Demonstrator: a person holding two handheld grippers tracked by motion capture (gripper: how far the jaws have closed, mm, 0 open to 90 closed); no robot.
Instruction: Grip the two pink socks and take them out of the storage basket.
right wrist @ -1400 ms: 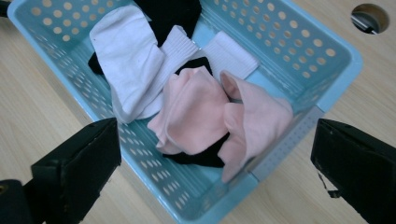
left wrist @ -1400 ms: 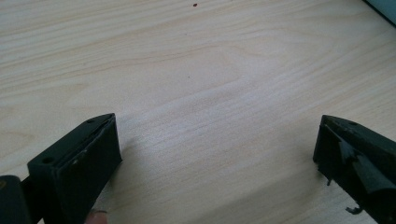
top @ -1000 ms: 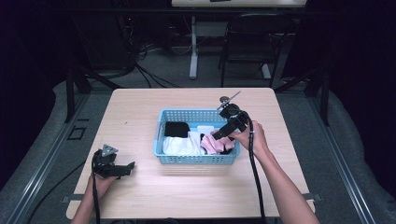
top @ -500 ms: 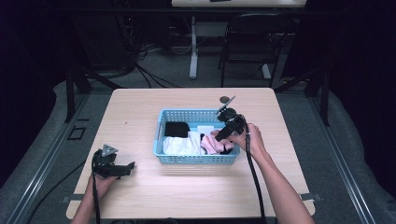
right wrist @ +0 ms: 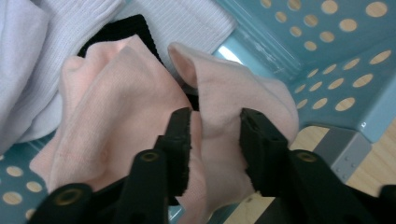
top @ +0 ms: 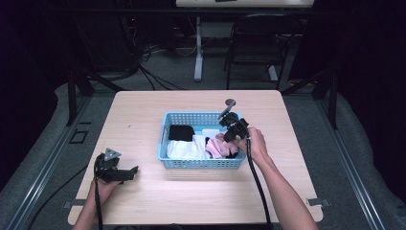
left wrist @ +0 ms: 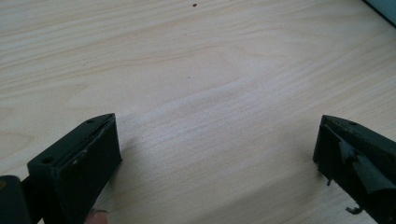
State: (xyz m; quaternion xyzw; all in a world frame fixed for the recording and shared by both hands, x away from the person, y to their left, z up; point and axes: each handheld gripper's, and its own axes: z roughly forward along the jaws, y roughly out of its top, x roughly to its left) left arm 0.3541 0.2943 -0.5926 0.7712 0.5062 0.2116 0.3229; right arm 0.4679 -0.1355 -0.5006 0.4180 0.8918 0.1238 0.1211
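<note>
The right gripper [right wrist: 215,149] is reaching into the right end of the blue basket [top: 198,163], which is sitting near the middle of the table [top: 143,120]. Its jaws are closing around a fold of the pink sock [right wrist: 229,102]; in the right gripper view the fabric is bunching up between them, though a gap is showing on each side of the fold, so I am reading this as a partial pinch and not a firm clamp. The sock is lying in the basket's right end, on top of a black garment [right wrist: 126,28] and just beside the white socks [right wrist: 42,60].

The left gripper [left wrist: 215,154] is resting near the front-left corner of the table, jaws spread wide with bare wood between them and nothing held.

The sock is looking light, soft and limp (it will likely drape and stretch, not hold any shape). A pinch on a raised fold or at the cuff is probably the best hold, since a shallow bite on a single thin layer may be slipping free, and a deep one risks snagging the cloth underneath.
</note>
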